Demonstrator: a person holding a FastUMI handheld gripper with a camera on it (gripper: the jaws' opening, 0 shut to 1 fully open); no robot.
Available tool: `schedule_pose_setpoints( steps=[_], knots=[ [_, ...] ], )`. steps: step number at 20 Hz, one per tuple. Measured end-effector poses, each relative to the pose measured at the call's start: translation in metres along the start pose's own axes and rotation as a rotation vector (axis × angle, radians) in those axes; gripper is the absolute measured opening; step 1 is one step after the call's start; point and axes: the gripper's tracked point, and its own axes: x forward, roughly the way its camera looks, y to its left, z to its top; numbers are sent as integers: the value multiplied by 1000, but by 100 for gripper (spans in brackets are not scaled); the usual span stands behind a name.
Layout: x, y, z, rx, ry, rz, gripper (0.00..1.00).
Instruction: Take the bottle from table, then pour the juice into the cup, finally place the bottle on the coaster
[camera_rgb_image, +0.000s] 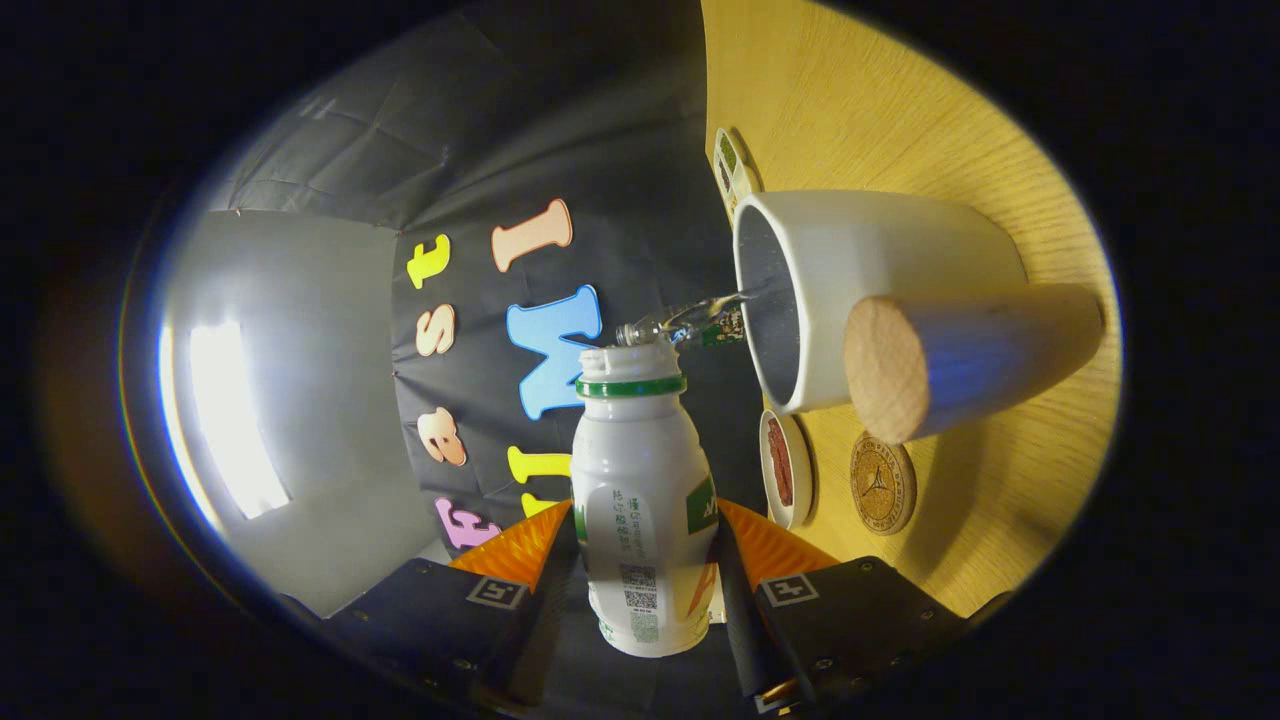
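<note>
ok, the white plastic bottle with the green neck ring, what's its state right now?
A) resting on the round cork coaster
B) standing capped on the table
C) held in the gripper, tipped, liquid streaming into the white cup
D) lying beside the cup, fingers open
C: the gripper is shut on the white plastic bottle with the green neck ring, and a clear stream runs from its open mouth into the white cup.

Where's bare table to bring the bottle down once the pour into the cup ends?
The gripper is shut on the bottle, tilted over the white cup. Bare wooden table lies beyond the cup, and more beside the round cork coaster. It is crowded between the cup, its wooden handle, the small red-filled dish and the coaster.
</note>
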Motion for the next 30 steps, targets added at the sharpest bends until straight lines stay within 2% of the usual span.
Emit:
schedule_pose_setpoints(
  steps=[30],
  knots=[
    [2,4,-5,63,6,31,70]
  ],
)
